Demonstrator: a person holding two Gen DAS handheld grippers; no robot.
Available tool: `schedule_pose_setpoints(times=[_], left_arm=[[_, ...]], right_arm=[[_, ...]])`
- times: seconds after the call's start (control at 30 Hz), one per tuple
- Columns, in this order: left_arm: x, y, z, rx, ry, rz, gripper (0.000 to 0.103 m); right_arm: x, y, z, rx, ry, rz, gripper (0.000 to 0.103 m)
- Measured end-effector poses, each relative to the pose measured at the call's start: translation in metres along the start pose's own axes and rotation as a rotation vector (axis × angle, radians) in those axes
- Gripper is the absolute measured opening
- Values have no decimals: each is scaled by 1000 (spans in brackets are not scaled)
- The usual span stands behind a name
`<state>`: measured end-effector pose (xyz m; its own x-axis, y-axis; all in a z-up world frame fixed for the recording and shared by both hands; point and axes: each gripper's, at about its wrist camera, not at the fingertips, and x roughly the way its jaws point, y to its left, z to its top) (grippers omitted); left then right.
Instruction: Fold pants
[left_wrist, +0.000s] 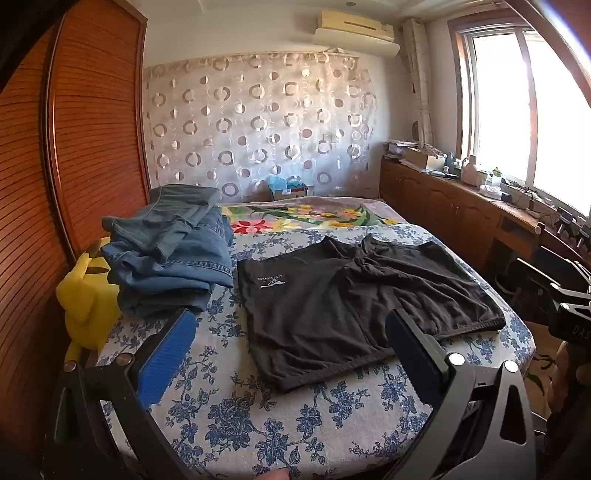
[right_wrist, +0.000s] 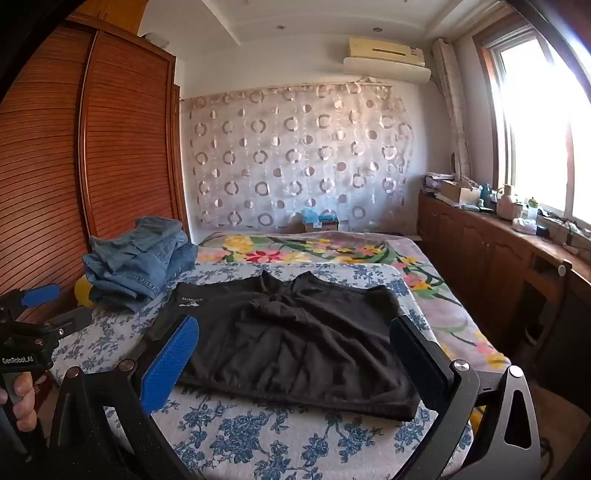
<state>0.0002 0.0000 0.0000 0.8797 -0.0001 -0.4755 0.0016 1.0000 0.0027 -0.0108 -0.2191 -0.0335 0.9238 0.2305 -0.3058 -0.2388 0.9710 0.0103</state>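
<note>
a: where are the black pants (left_wrist: 354, 299) from where you're standing?

b: they lie spread flat on the blue-flowered sheet (left_wrist: 266, 417), near the front of the bed, waistband toward the far side and a small white logo on the left part. in your right view the same pants (right_wrist: 291, 339) sit straight ahead, the near hem running across between the two fingers.

a: and your left gripper (left_wrist: 291, 362)?

b: released. its jaws stand wide apart above the sheet, the blue pad on the left finger and the dark pad on the right one both free of cloth. nothing is between them but air; the right finger overlaps the pants' near edge only by line of sight.

a: your right gripper (right_wrist: 295, 362)?

b: also released, jaws spread wide, hovering just in front of the hem and holding nothing. you can see your left gripper (right_wrist: 33, 317) at the left edge of that view, with your hand (right_wrist: 20, 402) wrapped round its handle.

a: what else is on the bed?

b: a heap of blue jeans (left_wrist: 170, 251) at the left rear, just beside the pants but not touching them as far as you can tell, and a yellow plush toy (left_wrist: 85, 306) pressed against the jeans by the wooden wardrobe (left_wrist: 81, 140). a floral blanket (left_wrist: 303, 216) covers the far half.
</note>
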Motion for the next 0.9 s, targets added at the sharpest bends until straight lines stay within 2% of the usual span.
schedule_pose_setpoints(times=[0.9], left_arm=[[0,0,0,1,-7,0,103]], right_arm=[[-3,0,1,-2,-7,3,103]])
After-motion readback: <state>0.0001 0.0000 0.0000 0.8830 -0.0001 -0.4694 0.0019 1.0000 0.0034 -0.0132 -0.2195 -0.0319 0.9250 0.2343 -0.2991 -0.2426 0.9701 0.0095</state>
